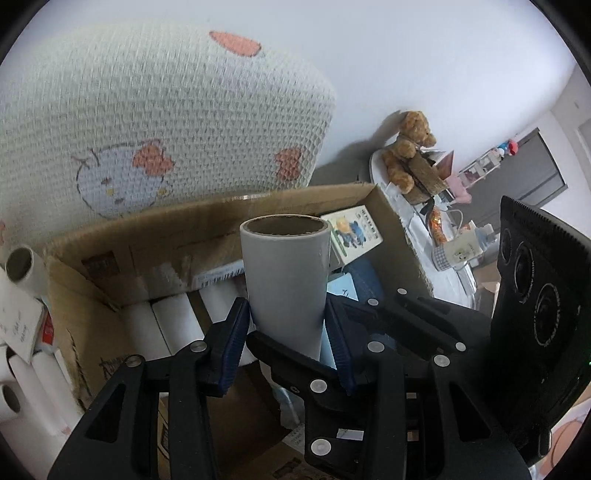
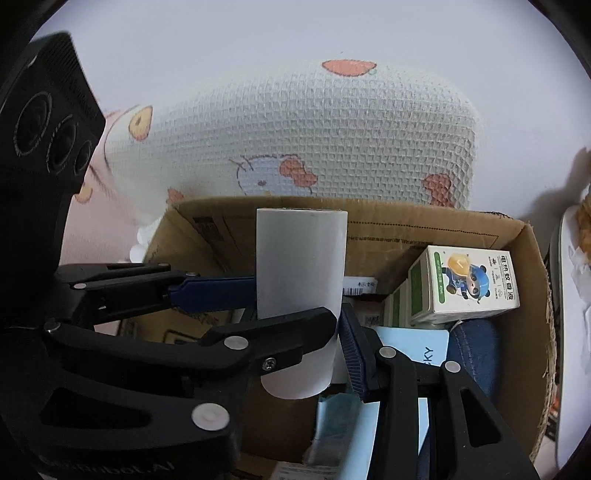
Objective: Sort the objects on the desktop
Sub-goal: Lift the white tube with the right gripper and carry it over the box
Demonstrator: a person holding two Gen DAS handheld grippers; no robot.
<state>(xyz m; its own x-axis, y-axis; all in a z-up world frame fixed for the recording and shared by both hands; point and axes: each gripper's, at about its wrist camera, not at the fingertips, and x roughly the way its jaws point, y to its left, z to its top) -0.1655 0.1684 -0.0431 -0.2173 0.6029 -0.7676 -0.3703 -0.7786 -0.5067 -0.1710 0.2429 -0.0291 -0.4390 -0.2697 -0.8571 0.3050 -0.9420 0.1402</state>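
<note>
left wrist view: left gripper (image 1: 286, 332) clamped on a grey cardboard-core roll (image 1: 286, 273), blue pads (image 1: 232, 343) pressed to both its sides, roll upright with its open brown end on top. right gripper (image 1: 406, 332) just to the right, crossing in, one black finger across the roll's foot. beyond the fingertips, an open cardboard box (image 1: 155, 236); white rolls (image 1: 173, 321) lying on its floor to the left, a small carton printed with a cartoon bear (image 1: 356, 234) standing at the far right corner. more white rolls (image 1: 22, 266) outside the box, far left, beside a handwritten card (image 1: 18, 325). only here: teddy bear (image 1: 408, 147) on a cluttered white tabletop (image 1: 417, 221) off to the right, grey cabinet (image 1: 532, 173) further back.

right wrist view: same roll (image 2: 301, 280), gripped by the right gripper (image 2: 317, 332) too, a blue pad (image 2: 351, 354) against its right side, black finger across its front. left gripper (image 2: 221, 291) reaching in from the left, blue pad flat on the roll. roll's open top not seen from here. clearer here: carton's print (image 2: 469, 280), pale blue packet (image 2: 413, 350) and dark blue cloth (image 2: 476, 347) low in the box (image 2: 524, 295), right of the fingers.

behind the box, a waffle-weave cushion with cartoon prints (image 2: 314, 147) against a plain white wall (image 2: 258, 33).
</note>
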